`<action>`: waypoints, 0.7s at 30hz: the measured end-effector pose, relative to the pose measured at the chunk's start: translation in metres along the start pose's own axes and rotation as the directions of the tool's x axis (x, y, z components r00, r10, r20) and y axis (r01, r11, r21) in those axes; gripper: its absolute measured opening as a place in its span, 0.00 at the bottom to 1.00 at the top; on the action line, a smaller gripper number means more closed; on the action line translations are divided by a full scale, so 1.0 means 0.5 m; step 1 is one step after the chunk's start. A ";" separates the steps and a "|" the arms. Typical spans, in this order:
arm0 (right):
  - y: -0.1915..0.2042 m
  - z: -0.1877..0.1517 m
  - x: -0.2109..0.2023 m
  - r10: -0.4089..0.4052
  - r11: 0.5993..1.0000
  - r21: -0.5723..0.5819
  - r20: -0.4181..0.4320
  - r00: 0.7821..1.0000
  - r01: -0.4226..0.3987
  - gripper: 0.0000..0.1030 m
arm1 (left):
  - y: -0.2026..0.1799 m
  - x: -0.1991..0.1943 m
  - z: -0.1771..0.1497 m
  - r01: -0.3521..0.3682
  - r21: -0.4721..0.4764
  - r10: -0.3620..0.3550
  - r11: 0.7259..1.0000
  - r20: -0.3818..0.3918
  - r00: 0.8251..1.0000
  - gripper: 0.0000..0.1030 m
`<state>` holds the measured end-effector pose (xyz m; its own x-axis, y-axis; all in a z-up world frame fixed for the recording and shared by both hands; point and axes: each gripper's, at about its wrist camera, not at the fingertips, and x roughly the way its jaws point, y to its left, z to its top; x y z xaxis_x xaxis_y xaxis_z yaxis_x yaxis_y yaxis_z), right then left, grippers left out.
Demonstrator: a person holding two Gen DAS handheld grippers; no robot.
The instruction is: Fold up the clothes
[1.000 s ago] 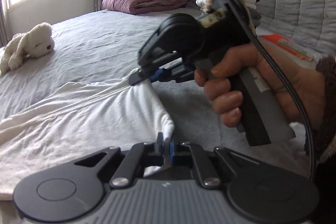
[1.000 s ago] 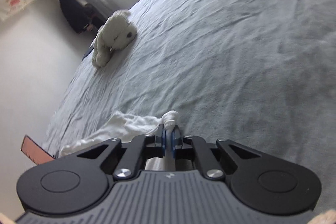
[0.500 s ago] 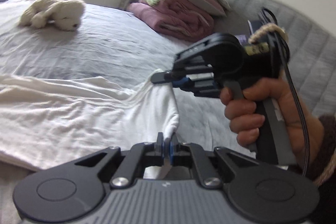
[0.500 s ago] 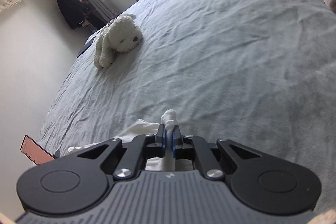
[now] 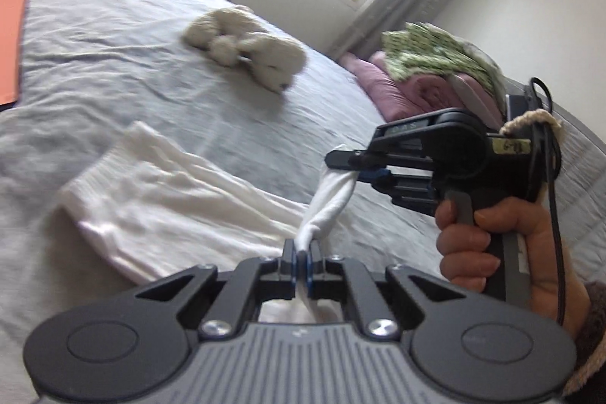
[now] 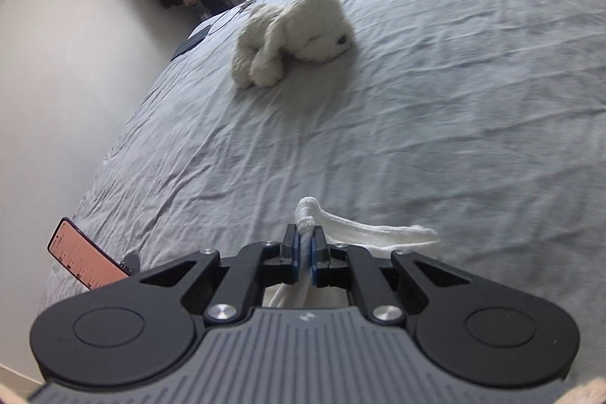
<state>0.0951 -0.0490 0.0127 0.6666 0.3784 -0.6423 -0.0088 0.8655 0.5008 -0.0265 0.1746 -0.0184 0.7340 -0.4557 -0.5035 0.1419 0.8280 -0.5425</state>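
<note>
Left gripper (image 5: 302, 258) jaws pinching the white garment (image 5: 181, 199) edge; right gripper (image 5: 346, 163) jaws pinching another bunched bit just beside. Garment's end is hanging lifted between them, the rest lying on the grey bed (image 5: 113, 63), plush dog (image 6: 291, 36) beyond.

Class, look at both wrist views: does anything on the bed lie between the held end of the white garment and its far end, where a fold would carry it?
Nothing visible does. Both the left gripper and right gripper are shut on the white garment. The plush dog lies farther off on the bed, beyond the garment's far end.
</note>
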 end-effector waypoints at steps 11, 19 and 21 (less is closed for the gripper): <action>0.150 -0.031 0.124 0.033 0.995 -0.091 -0.072 0.997 -0.040 0.06 | 0.117 -0.058 0.042 -0.233 -0.134 0.235 0.963 0.000 0.972 0.04; 0.194 -0.053 0.180 0.053 0.990 -0.123 -0.116 0.992 -0.067 0.07 | 0.162 -0.063 0.050 -0.292 -0.186 0.288 0.938 -0.053 0.956 0.05; 0.197 -0.056 0.187 0.076 0.989 -0.120 -0.118 0.990 -0.090 0.09 | 0.167 -0.066 0.054 -0.304 -0.187 0.300 0.934 -0.051 0.953 0.06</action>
<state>0.1358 0.0806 -0.0143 0.5717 0.4788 -0.6663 -0.1582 0.8612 0.4831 -0.0208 0.2676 -0.0289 0.7080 -0.2021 -0.6766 -0.2151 0.8509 -0.4792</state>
